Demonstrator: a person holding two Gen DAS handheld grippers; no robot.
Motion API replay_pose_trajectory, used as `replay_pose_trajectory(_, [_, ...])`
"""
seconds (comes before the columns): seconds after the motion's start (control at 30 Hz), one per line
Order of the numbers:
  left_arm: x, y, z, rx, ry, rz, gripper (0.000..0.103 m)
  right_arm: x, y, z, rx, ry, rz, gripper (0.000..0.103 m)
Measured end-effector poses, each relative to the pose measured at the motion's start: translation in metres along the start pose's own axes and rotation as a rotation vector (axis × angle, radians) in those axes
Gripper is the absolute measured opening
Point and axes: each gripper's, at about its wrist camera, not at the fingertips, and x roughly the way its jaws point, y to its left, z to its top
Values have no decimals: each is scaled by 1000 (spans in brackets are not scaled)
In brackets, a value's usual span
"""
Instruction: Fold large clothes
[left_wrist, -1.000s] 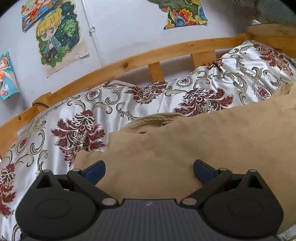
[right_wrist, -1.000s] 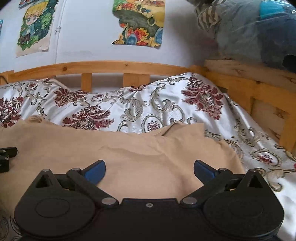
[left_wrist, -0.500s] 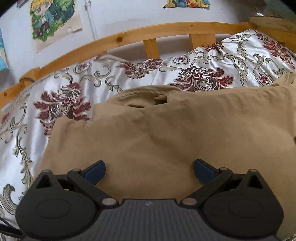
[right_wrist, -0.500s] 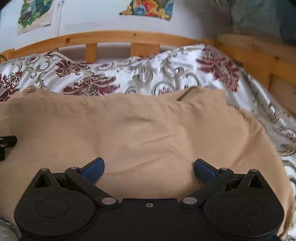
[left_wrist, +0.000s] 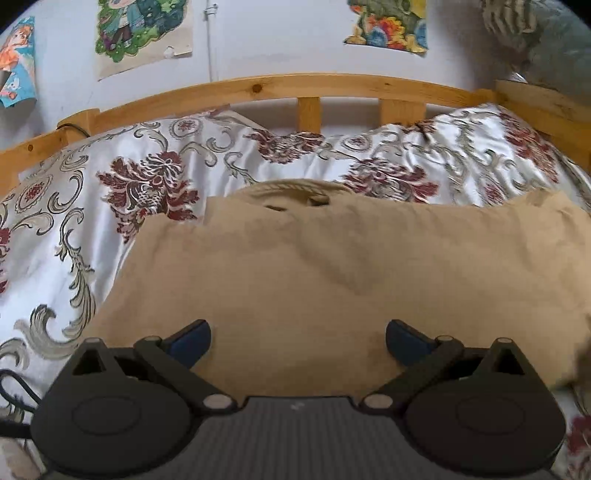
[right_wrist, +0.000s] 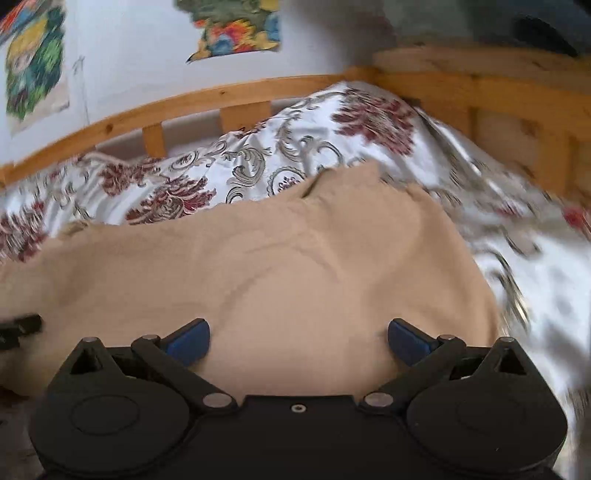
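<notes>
both jaws wide apart: left gripper (left_wrist: 297, 336), right gripper (right_wrist: 298, 336), one tan garment (left_wrist: 351, 266).

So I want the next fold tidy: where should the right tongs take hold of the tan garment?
Probably the far right corner of the tan garment, coming from the right over the floral bedspread. That corner is peaked up slightly with an open edge, while the middle lies flat. The right tongs are open.

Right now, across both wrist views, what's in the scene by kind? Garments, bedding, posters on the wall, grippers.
Tan garment: 1
Floral bedspread: 1
Wall posters: 3, namely the left-edge poster, the green poster and the colourful poster
Grippers, jaws apart: 2, left gripper and right gripper
Total: 7
</notes>
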Motion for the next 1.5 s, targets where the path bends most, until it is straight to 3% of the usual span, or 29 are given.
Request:
replay_pose_trajectory(0.1, [-15, -2, -6, -14, 14, -5, 103, -15, -5, -16, 51, 23, 2, 102])
replay_pose_trajectory(0.2, [-27, 8, -11, -106, 67, -32, 103, -16, -13, -29, 81, 69, 47, 102])
replay_pose_trajectory(0.4, [-19, 41, -37, -257, 212, -236, 103, -11, -37, -34, 191, 67, 157, 102])
replay_pose_trajectory(0.5, [-13, 57, -40, -337, 200, -271, 103, -4, -45, -28, 252, 61, 196, 102])
replay_pose_trajectory(0.6, [-4, 75, -33, -483, 191, -255, 103, 4, -53, -20, 296, 55, 208, 102])
replay_pose_trajectory(0.7, [8, 89, -27, -612, 210, -201, 102, 7, -60, -16, 319, 30, 168, 95])
replay_pose_trajectory(0.83, [15, 94, -22, -644, 240, -168, 96, 10, -68, -13, 340, -5, 121, 79])
replay_pose_trajectory(0.9, [18, 93, -18, -615, 244, -167, 91, 13, -74, -13, 351, -33, 100, 71])
replay_pose_trajectory(0.97, [19, 93, -15, -605, 252, -154, 79, 17, -81, -13, 385, -43, 81, 60])
replay_pose_trajectory(1.0, [18, 95, -14, -619, 253, -156, 75, 19, -85, -12, 409, -43, 62, 44])
replay_pose_trajectory(1.1, [15, 100, -12, -665, 244, -154, 47, 20, -89, -12, 453, -41, 61, 28])
replay_pose_trajectory(1.17, [10, 98, -9, -673, 227, -163, 21, 14, -80, -9, 399, -45, 44, 14])
replay_pose_trajectory(1.27, [-2, 95, -5, -656, 190, -145, 9, -3, -66, -4, 321, -60, 14, 6])
replay_pose_trajectory(1.5, [-44, 111, -27, -674, 205, -181, 8, -63, -52, -18, 284, 6, -44, 4])
